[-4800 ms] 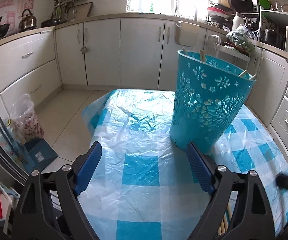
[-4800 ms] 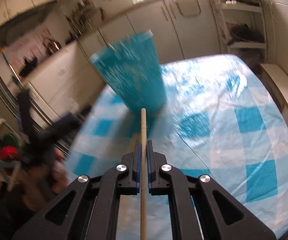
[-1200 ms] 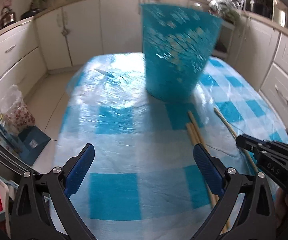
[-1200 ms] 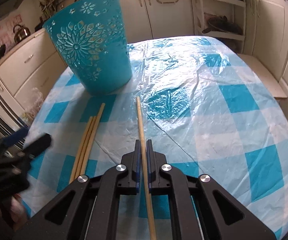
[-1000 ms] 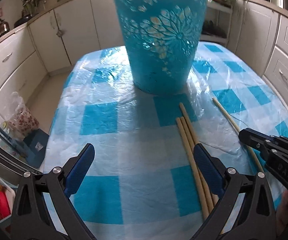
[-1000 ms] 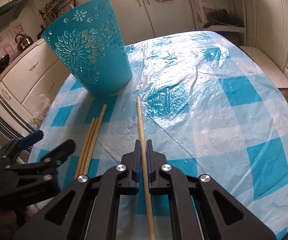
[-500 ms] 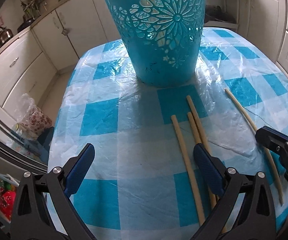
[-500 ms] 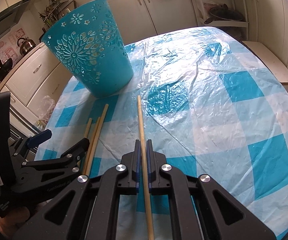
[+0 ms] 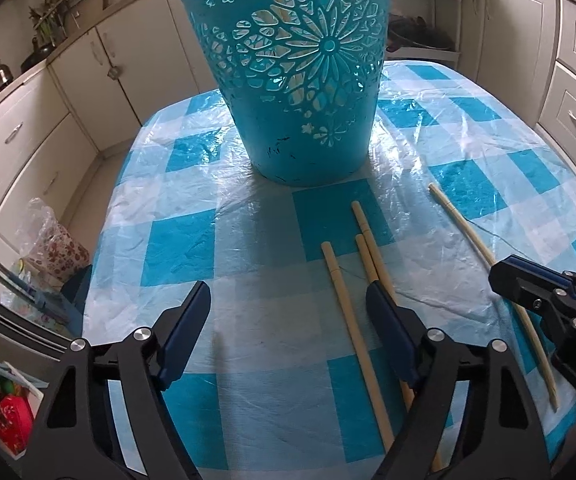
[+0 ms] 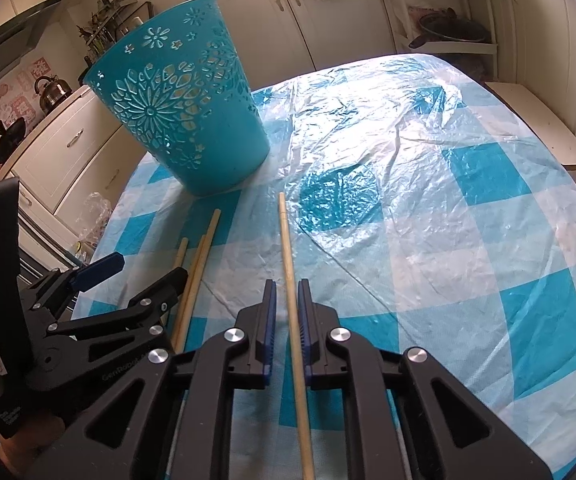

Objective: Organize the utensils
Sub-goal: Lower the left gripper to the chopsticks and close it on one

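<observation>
A turquoise cut-out basket (image 9: 308, 80) (image 10: 192, 120) stands upright on the checked table. Three wooden chopsticks (image 9: 368, 248) (image 10: 196, 264) lie just in front of it. My left gripper (image 9: 288, 316) (image 10: 136, 276) hovers low over them with its jaws closing. The leftmost chopstick (image 9: 344, 300) lies between the jaws, near the right finger, and the pads do not touch it. A fourth chopstick (image 10: 286, 240) (image 9: 460, 228) lies apart to the right on the table. My right gripper (image 10: 287, 296) (image 9: 504, 276) straddles it with its jaws opening and a small gap at the pads.
A crinkled clear plastic sheet covers the blue-and-white tablecloth (image 10: 448, 200). Cream kitchen cabinets (image 9: 28, 140) ring the table. A plastic bag (image 9: 52, 240) sits on the floor past the table's left edge. A low bench (image 10: 548, 128) stands at the right.
The left gripper has moved in closer over the three chopsticks and its jaws have narrowed. The right jaws, shut on the single chopstick before, have parted slightly.
</observation>
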A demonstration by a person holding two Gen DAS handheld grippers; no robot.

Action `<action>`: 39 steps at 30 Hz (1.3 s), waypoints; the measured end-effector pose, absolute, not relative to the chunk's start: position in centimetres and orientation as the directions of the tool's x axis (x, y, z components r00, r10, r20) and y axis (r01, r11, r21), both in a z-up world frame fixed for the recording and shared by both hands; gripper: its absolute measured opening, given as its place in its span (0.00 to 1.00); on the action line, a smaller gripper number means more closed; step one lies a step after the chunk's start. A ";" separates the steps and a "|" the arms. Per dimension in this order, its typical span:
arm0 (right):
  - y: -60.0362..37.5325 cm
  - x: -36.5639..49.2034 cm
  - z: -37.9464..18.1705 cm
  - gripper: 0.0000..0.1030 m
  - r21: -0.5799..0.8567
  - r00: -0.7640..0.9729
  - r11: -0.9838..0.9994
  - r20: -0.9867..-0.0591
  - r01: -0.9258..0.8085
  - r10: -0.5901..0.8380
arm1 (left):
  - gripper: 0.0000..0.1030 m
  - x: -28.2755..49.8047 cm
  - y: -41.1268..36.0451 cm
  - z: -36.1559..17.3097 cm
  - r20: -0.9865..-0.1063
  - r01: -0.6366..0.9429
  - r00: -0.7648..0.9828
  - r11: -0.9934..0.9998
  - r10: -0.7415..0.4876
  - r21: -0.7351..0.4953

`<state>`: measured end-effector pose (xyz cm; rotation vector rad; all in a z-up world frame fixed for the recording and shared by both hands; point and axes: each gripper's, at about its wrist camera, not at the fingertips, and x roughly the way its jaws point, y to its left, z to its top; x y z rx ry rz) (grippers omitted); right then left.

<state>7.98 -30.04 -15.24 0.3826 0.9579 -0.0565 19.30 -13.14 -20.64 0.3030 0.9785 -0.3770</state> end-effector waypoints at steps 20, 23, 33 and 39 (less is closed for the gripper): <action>-29.5 9.0 -15.2 0.18 0.247 0.577 0.946 -0.812 0.208 0.086 | 0.74 19.2 -13.2 -20.7 -0.847 0.453 0.499 0.888 -0.181 0.077; -29.7 9.0 -15.2 0.18 0.248 0.578 0.945 -0.812 0.212 0.083 | 0.74 19.2 -13.3 -20.7 -0.847 0.457 0.499 0.886 -0.183 0.078; -30.2 9.3 -15.1 0.19 0.240 0.572 0.945 -0.817 0.222 0.073 | 0.57 19.3 -13.8 -20.6 -0.850 0.536 0.465 0.843 -0.247 0.049; -30.4 9.5 -15.1 0.19 0.241 0.569 0.944 -0.819 0.227 0.072 | 0.31 20.3 -13.4 -20.5 -0.860 0.653 0.347 0.755 -0.373 -0.064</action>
